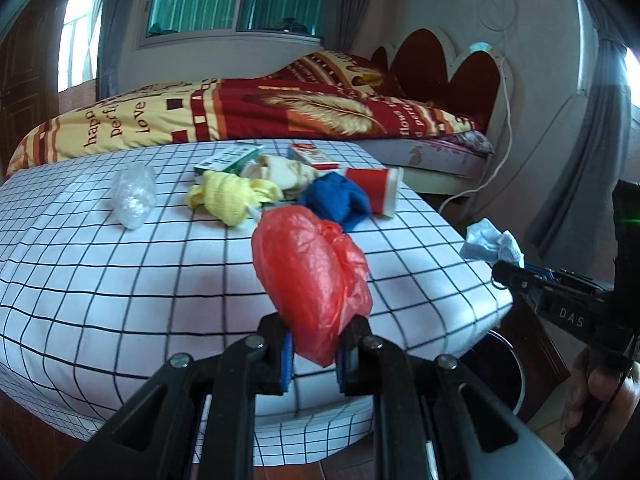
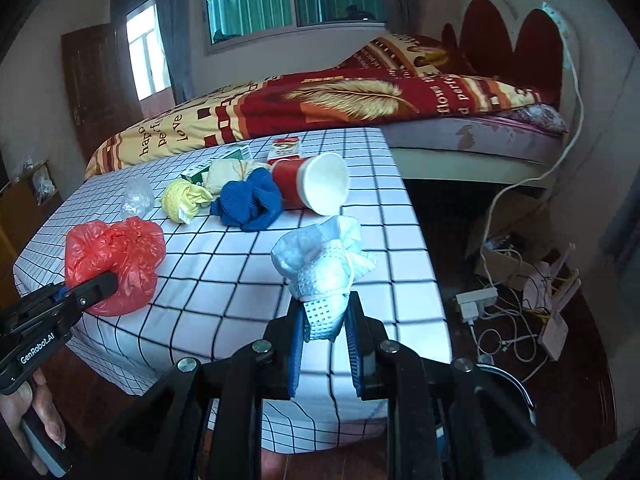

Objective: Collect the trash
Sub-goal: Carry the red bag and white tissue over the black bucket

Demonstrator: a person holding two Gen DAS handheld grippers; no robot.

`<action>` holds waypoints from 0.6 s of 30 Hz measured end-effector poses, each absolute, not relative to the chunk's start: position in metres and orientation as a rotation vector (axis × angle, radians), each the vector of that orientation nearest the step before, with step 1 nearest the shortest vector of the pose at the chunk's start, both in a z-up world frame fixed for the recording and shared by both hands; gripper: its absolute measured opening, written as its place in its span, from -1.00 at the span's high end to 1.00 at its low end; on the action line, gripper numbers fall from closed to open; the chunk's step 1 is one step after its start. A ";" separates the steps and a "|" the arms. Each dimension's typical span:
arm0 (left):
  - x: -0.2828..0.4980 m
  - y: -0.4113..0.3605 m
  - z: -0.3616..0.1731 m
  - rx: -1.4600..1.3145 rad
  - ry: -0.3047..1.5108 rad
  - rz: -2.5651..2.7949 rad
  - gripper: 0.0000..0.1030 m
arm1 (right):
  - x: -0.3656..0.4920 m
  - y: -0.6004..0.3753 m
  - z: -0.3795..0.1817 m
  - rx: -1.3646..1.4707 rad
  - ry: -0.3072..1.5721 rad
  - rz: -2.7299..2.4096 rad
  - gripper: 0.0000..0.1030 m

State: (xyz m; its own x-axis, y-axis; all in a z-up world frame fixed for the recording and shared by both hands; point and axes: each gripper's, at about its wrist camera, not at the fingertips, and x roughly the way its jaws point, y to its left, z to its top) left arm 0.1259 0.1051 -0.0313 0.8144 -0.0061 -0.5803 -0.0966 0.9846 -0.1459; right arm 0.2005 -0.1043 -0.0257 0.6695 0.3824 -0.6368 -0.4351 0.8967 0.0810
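Left tool (image 1: 312, 350) clamping down on the crumpled red plastic bag (image 1: 312, 276), fingers (image 1: 285, 364) pressing its lower end from both sides, bag bulging up and forward past the tips over the near part of the grid-patterned tabletop (image 1: 120, 300); also showing at the left edge of the right wrist view, biting into the same bag (image 2: 116, 264).

Lying ahead of the left tool and off to its left, a clear crumpled plastic wad (image 1: 134, 194); sitting straight ahead beyond the bag, a yellow cloth (image 1: 232, 196), a green-and-white carton (image 1: 228, 160), a beige cloth (image 1: 288, 170), a blue cloth (image 1: 340, 200), a red-and-white carton (image 1: 312, 154) and a red paper cup (image 1: 376, 190) tipped on its side, all bunched close together at the far side of the tabletop.

Right tool (image 2: 324, 350) squeezing a crumpled pale blue face mask (image 2: 324, 272), blue pads (image 2: 298, 344) closing on its lower edge, the rest of the mask fanning upward beyond the tips; hanging near the right edge of the tabletop; cup (image 2: 312, 188) lying just past the mask with its white mouth turned toward the tool.

Standing behind the tabletop, a bed (image 1: 260, 116) under a red and yellow cover; trailing on the floor to the right of the right tool, a power strip (image 2: 476, 300) and tangled cables.
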 end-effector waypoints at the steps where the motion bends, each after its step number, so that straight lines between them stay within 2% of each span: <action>1: 0.125 0.101 -0.031 -0.168 0.618 0.044 0.67 | 0.198 -0.108 -0.025 -0.078 0.697 0.457 0.60; 18: 0.117 0.033 -0.035 -0.088 0.642 -0.058 0.67 | 0.158 -0.201 -0.033 -0.036 0.646 0.326 0.60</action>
